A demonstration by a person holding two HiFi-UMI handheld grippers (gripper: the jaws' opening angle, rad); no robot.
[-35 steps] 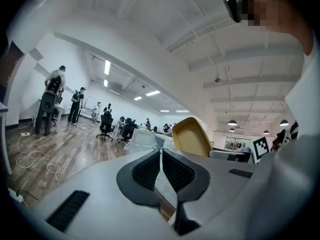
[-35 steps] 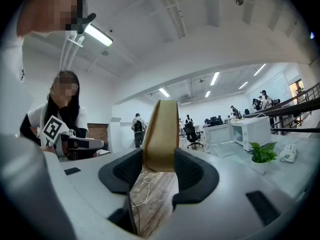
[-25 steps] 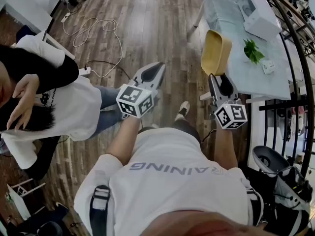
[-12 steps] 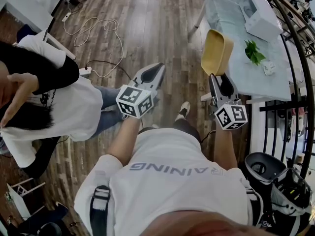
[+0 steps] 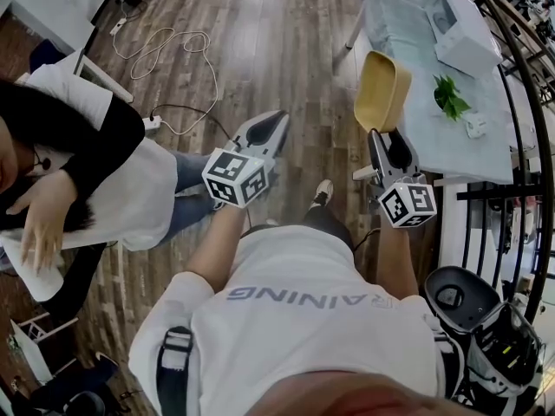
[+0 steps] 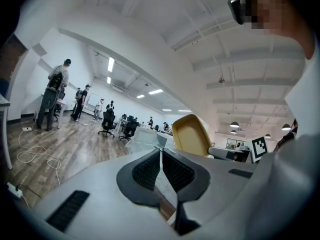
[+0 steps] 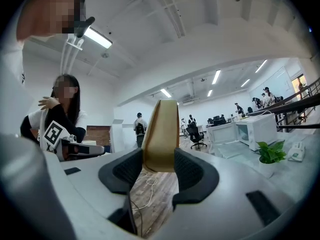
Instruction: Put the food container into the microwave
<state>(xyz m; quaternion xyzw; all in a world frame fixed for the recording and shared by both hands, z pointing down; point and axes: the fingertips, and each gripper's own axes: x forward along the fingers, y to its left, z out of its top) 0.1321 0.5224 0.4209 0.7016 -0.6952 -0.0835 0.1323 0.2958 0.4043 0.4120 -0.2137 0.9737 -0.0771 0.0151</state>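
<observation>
Right gripper [image 7: 159,170]: fingers clamped on the yellow bowl-shaped plastic food container [image 7: 161,134], which stands on edge, long axis pointing up. The white box microwave [image 5: 464,29] waits ahead-right on the pale surface [image 5: 403,24], nearest this hand. Left gripper [image 6: 161,170]: fingers pinched together, empty.

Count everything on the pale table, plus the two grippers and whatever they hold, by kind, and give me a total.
Yellow oval food container, clamped in the right gripper: 1
White box-shaped microwave: 1
Small green leafy plant: 1
Small white object beside the plant, too small to identify: 1
Grey two-jaw grippers (left gripper, right gripper): 2
Total: 6
</observation>
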